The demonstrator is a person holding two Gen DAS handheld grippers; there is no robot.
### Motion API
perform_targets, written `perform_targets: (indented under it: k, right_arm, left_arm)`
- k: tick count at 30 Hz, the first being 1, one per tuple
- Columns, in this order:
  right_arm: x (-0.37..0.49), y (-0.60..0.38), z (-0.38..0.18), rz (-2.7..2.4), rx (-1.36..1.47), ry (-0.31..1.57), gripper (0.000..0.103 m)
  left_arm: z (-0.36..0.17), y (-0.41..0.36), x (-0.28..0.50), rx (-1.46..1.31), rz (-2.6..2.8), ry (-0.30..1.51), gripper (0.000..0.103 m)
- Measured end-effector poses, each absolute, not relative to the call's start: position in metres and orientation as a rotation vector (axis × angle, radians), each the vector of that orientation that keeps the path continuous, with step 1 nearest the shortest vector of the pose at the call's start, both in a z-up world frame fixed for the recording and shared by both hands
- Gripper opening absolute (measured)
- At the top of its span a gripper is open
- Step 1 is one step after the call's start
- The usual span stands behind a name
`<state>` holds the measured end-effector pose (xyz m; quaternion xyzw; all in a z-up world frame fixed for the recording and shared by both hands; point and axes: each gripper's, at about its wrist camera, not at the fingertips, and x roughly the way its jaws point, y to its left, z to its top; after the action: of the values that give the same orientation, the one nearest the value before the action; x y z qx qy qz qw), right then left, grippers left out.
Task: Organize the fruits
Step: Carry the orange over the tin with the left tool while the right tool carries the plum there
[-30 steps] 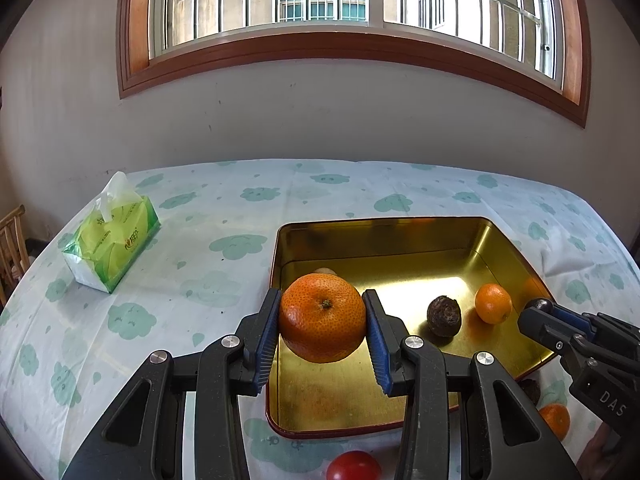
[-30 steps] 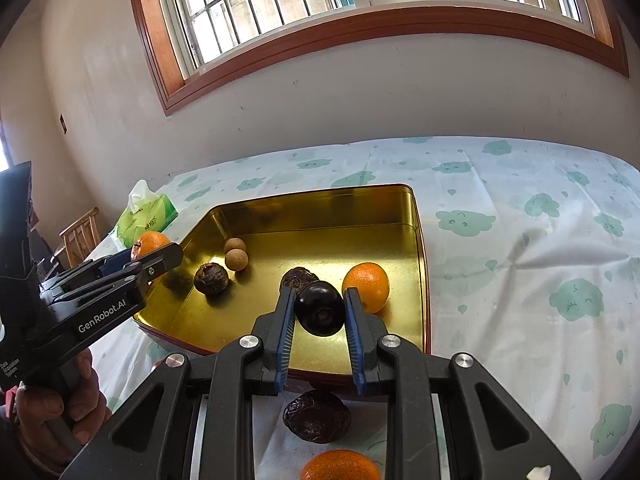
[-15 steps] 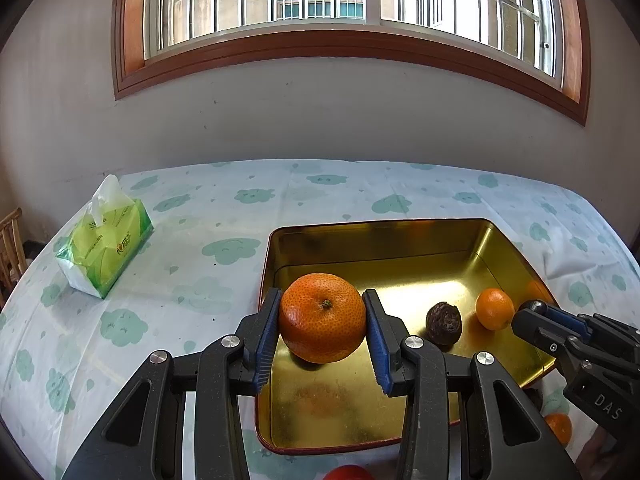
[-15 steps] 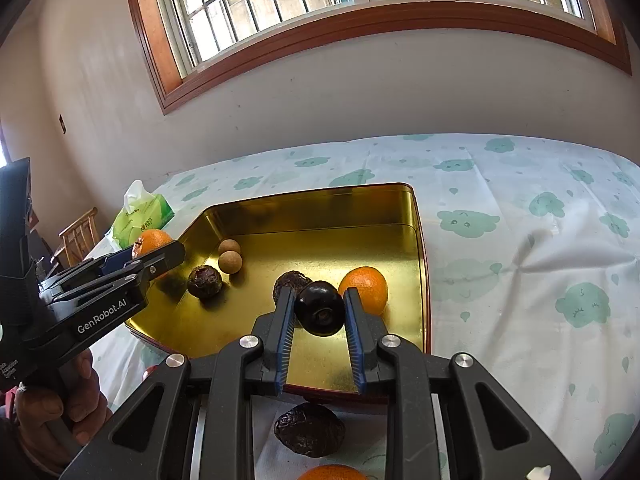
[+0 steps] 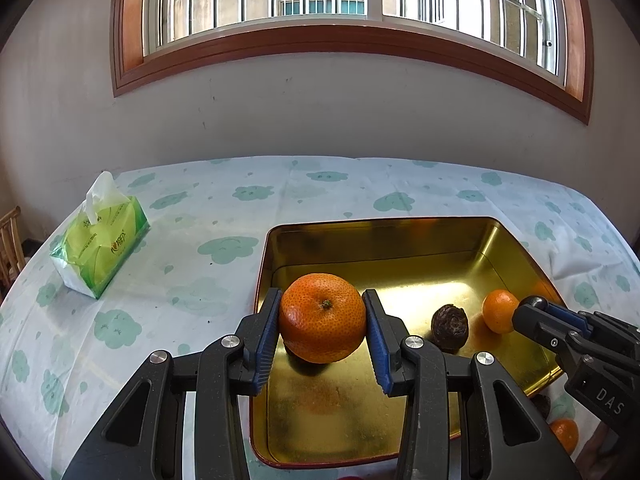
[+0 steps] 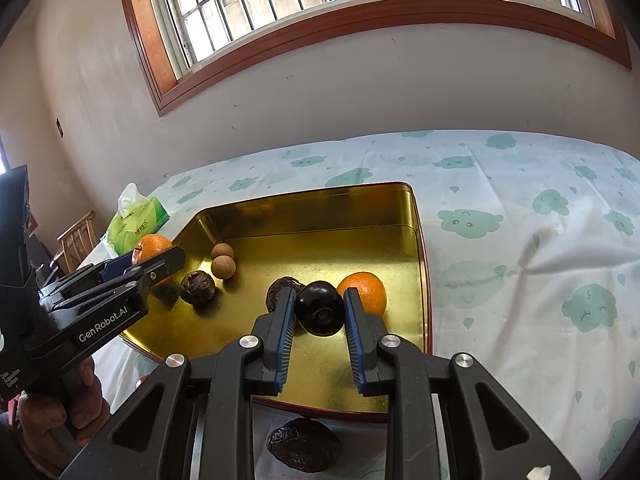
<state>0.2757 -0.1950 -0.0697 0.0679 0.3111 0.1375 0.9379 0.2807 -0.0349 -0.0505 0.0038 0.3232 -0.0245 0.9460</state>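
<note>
Gold tin tray lies under both my jaws, my left gripper clamped on a big orange, my right gripper on a dark round fruit, which could roll into neighbours if released high.

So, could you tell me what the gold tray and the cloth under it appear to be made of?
The gold tray looks like thin pressed metal, probably tin, with a glossy gold lacquer: its walls mirror the fruit, and its rolled rim is red outside. The cloth could be soft woven fabric or thin plastic sheeting, matte, printed with green clouds; it creases and puckers into folds beside the tray.
</note>
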Motion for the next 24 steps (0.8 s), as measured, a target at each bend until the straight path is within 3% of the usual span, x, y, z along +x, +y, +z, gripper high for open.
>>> perform_targets:
  k: [24]
  right_arm:
    - [0.2852, -0.1967, -0.0723, 0.278, 0.149, 0.637, 0.023]
  left_arm:
    - [-0.0593, -0.0268, 0.291, 0.0, -0.044, 0.665, 0.041]
